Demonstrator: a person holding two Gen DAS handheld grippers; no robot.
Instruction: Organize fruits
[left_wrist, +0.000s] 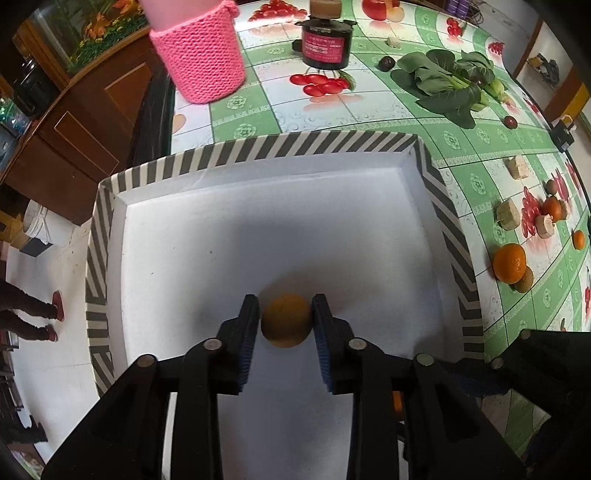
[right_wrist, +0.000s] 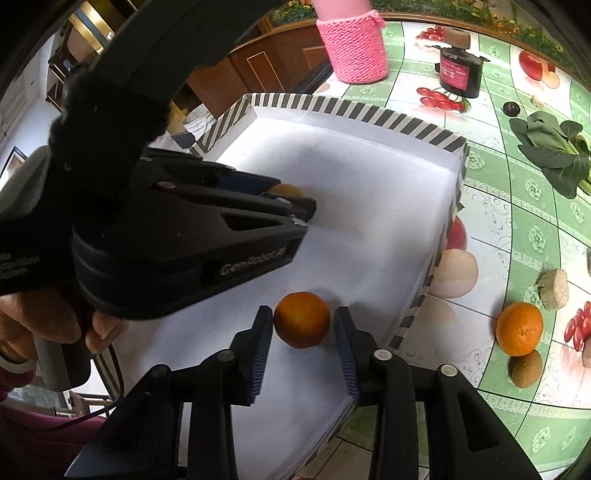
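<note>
Left wrist view: my left gripper (left_wrist: 286, 321) has its jaws pinching a brownish-orange fruit (left_wrist: 286, 320) low centre, over the white floor of the striped-rim tray (left_wrist: 317, 146). More oranges (left_wrist: 510, 263) sit on the table (left_wrist: 369, 107) at right. Right wrist view: my right gripper (right_wrist: 303, 328) has jaws spread around an orange (right_wrist: 302, 319) inside the tray, lower centre, a gap showing on the right side.
</note>
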